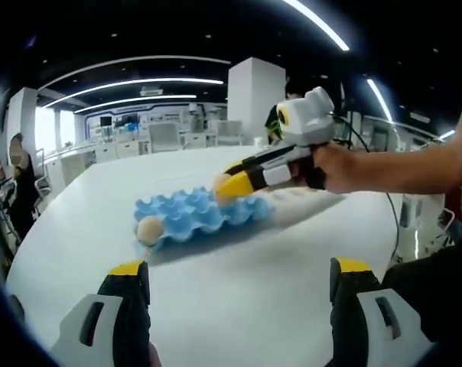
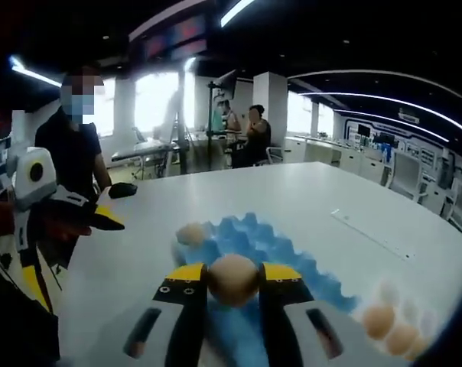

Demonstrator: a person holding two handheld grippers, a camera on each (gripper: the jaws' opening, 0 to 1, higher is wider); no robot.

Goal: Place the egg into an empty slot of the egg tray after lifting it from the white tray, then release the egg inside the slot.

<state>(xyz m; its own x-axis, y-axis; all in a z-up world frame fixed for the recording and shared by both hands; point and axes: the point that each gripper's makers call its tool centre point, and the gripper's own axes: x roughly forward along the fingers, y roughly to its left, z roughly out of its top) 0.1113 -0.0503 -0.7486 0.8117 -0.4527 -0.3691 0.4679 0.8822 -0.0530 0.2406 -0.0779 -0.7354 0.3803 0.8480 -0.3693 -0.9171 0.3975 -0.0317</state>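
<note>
My right gripper (image 2: 232, 274) is shut on a tan egg (image 2: 232, 280), which it holds just above the near cells of the blue egg tray (image 2: 281, 243). Another egg (image 2: 190, 233) sits in a cell at the tray's far left corner. In the left gripper view, the right gripper (image 1: 229, 183) comes in from the right in a hand, with the held egg (image 1: 219, 182) over the blue tray (image 1: 193, 214). The lone egg (image 1: 149, 229) lies at the tray's near left end. My left gripper (image 1: 239, 271) stands open and empty, short of the tray.
A white tray (image 2: 384, 297) with several eggs (image 2: 378, 321) lies at the lower right on the white table (image 2: 307, 191). My left gripper (image 2: 101, 218) hovers at the left. A black object (image 2: 124, 189) lies far left. People stand or sit beyond the table.
</note>
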